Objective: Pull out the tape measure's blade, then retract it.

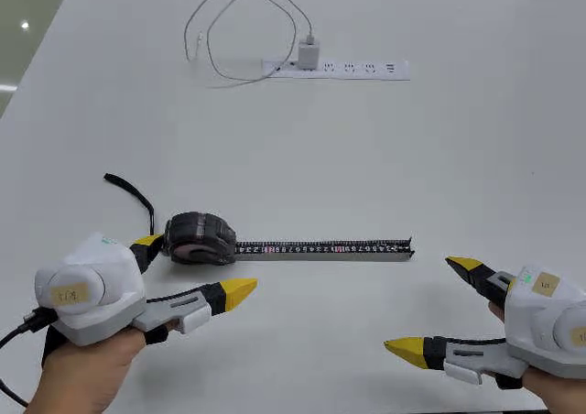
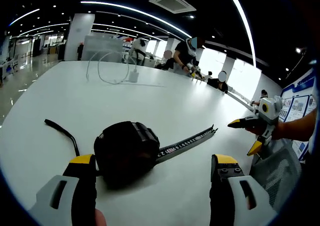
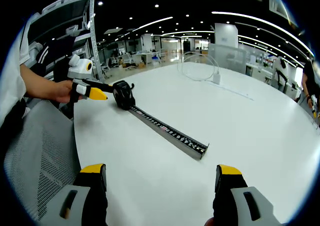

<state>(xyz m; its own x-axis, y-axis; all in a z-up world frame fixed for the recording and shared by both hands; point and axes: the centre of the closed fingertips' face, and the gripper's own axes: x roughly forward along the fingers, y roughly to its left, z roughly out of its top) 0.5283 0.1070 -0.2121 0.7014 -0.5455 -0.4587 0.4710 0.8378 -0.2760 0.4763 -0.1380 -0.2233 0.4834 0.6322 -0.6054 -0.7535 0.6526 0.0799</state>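
Fingers (image 1: 240, 290) gape on left gripper (image 1: 197, 266), right gripper (image 1: 432, 305); black tape measure (image 1: 200, 238) lies, blade (image 1: 325, 248) extended.

The case (image 1: 200, 238) is black, its blade (image 1: 325, 248) dark with white figures and red marks, the table (image 1: 458, 157) and strip (image 1: 366, 69) white, and the left gripper (image 1: 197, 266) and right gripper (image 1: 432, 306) white with black, yellow-tipped jaws.

Up at twelve o'clock on the broad white tabletop (image 1: 476, 148) lies a long white plastic power strip (image 1: 352, 69). A white cube charger (image 1: 308, 54) sits plugged in at its nine o'clock end, and a thin white cable (image 1: 233, 29) loops toward eleven o'clock.
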